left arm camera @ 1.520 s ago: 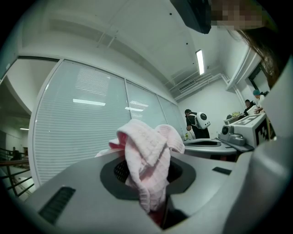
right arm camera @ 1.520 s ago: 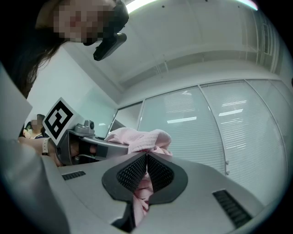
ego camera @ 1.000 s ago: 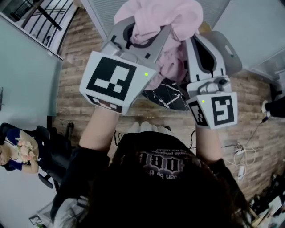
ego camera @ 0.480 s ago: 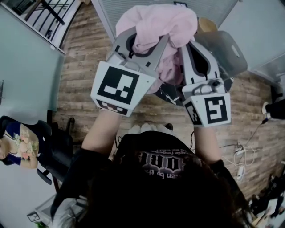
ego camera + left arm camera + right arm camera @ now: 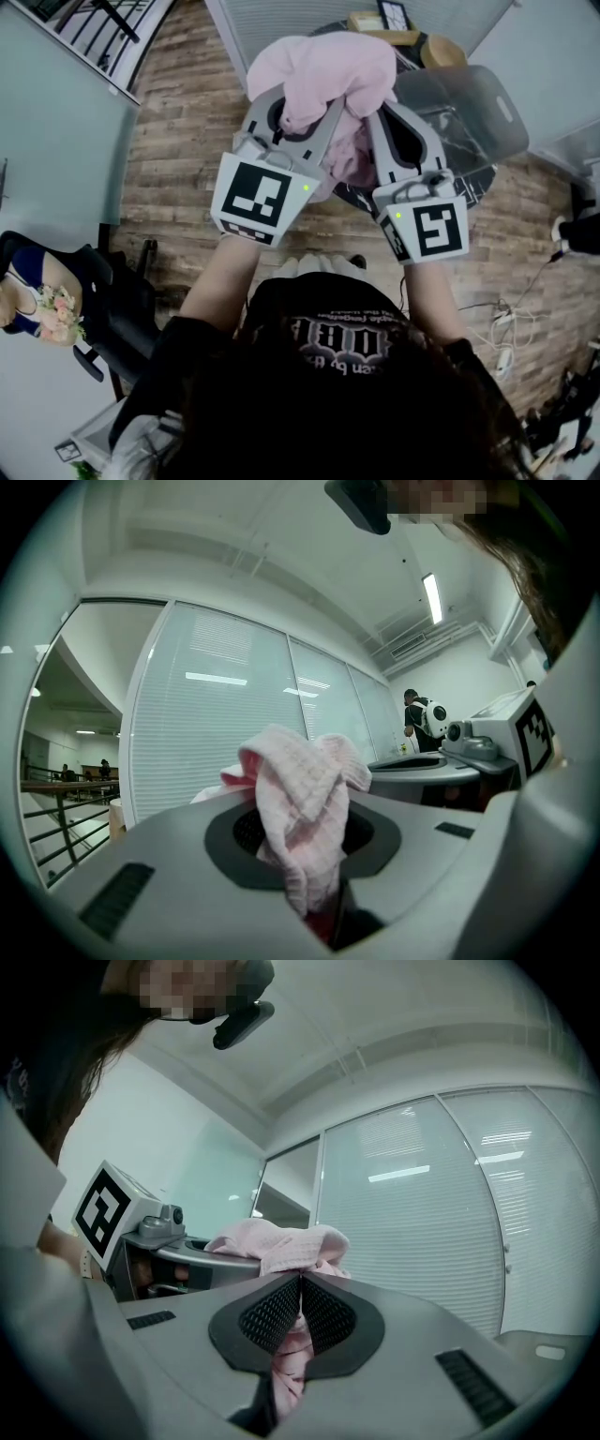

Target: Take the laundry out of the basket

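Observation:
A pink cloth is held up high in front of me, bunched between both grippers. My left gripper is shut on one part of the pink cloth, which spills out over its jaws. My right gripper pinches another part, and a strip of the pink cloth hangs between its black ribbed pads. The two grippers stand side by side, close together, pointing upward. A translucent grey basket lies below and to the right, partly behind the right gripper.
A dark marbled round table sits under the grippers on a wood-plank floor. A glass wall with blinds rises ahead. A black chair stands at the left, cables lie at the right. Another person stands far off.
Both grippers with the pink cloth have drifted slightly lower and closer together in the head view. More of the grey basket shows at the upper right.

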`<state>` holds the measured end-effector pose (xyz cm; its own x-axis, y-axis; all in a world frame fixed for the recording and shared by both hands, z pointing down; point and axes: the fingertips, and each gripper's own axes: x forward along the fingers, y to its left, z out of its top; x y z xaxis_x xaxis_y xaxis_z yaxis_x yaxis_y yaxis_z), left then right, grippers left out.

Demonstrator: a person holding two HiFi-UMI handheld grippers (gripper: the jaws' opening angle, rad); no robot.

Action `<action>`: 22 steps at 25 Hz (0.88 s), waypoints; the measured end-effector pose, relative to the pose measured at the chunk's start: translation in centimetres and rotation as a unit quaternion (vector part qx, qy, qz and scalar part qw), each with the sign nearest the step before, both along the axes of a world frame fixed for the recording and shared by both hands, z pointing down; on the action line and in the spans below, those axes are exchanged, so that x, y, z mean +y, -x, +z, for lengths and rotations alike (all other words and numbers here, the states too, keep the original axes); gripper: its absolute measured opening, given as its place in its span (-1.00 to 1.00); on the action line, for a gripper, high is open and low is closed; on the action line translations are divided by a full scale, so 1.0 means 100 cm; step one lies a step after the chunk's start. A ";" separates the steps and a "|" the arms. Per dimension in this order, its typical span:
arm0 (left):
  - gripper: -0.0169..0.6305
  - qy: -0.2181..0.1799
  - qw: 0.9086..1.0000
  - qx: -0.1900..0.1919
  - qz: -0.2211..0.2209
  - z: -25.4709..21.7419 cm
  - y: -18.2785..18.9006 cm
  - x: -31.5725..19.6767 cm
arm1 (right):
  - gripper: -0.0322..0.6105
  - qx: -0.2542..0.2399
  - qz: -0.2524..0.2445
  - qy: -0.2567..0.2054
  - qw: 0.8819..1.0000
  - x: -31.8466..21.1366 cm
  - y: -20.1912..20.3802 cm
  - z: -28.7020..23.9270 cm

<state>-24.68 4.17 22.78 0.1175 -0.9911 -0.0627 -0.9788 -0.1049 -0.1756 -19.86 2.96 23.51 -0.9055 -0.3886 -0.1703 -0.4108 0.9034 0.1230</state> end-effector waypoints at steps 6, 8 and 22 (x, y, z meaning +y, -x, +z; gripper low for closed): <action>-0.68 0.019 1.000 0.012 -0.011 0.025 0.007 0.006 | -0.81 0.014 -0.006 0.017 1.000 0.005 0.007 0.024; -0.68 0.013 1.000 0.015 -0.016 0.031 0.011 0.008 | -0.81 0.018 -0.006 0.019 1.000 0.007 0.010 0.030; -0.68 0.031 0.998 0.035 -0.042 0.085 0.019 0.015 | -0.81 0.041 -0.014 0.057 0.997 0.008 0.016 0.075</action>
